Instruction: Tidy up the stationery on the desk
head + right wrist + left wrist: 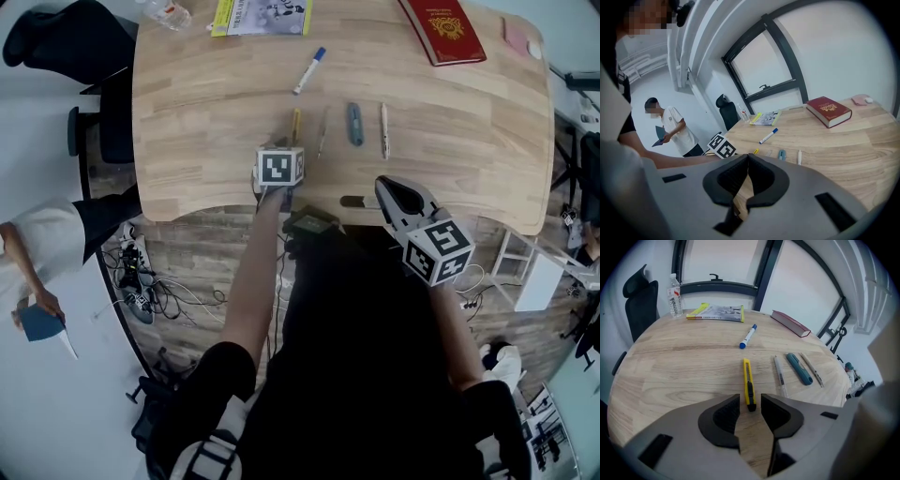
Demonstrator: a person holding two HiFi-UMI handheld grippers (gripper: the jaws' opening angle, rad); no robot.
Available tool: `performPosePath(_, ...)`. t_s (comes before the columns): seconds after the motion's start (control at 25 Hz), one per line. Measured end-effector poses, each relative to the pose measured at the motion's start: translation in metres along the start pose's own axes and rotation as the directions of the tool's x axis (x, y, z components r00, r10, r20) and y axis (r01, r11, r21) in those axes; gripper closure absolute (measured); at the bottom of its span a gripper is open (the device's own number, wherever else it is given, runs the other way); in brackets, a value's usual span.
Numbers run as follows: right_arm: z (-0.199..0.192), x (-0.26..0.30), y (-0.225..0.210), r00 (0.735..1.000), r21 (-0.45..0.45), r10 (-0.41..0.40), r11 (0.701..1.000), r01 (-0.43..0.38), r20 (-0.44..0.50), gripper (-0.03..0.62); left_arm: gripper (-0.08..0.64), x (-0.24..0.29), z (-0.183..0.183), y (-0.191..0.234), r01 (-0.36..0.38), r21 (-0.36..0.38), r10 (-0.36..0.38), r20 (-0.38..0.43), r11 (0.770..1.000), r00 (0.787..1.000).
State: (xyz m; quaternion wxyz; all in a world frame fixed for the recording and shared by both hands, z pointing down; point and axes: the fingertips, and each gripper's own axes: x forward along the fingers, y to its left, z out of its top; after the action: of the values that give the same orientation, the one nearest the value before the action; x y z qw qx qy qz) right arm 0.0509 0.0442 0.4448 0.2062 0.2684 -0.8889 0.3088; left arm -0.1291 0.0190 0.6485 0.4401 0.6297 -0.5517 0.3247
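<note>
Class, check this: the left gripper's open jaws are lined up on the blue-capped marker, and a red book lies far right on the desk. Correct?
No. The left gripper view shows the left gripper, jaws open, lined up on the yellow utility knife, not the marker. The red book does lie far right.

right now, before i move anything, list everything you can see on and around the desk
light wooden desk: one, pale wood, centre
yellow snap-blade utility knife: one, yellow and black, near side
slim grey-white pen: one, right of knife
teal plastic cutter: one, right of that pen
thin white pen: one, right of cutter
blue-capped white marker: one, mid desk
red hardcover book: one, far right
yellow-edged booklet: one, far left
clear plastic bottle: one, far left edge
black office chair: one, beside desk
bystander in white shirt: one, standing off to the side
left gripper: grey, fingers open, knife's end between them
right gripper: grey, fingers shut, empty
</note>
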Motion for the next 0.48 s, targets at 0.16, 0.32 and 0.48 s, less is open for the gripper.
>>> performPosePath(0.16, 0.002, 0.001, 0.003, 1.000, 0.009, -0.001, 1.000, 0.001, 0.008, 0.571, 0.388, -0.004, -0.002, -0.004, 0.012, 0.012, -0.012, -0.010, 1.000, 1.000)
performPosePath(0.32, 0.006, 0.005, 0.005, 1.000, 0.026, -0.002, 1.000, 0.002, 0.018, 0.571, 0.388, -0.011, 0.008, -0.002, 0.019, 0.028, -0.019, 0.002, 0.999, 1.000)
performPosePath(0.48, 0.008, 0.011, 0.009, 1.000, 0.039, -0.006, 0.999, 0.005, 0.024, 0.571, 0.388, -0.016, 0.024, 0.002, 0.034, 0.048, -0.035, 0.027, 0.998, 0.999)
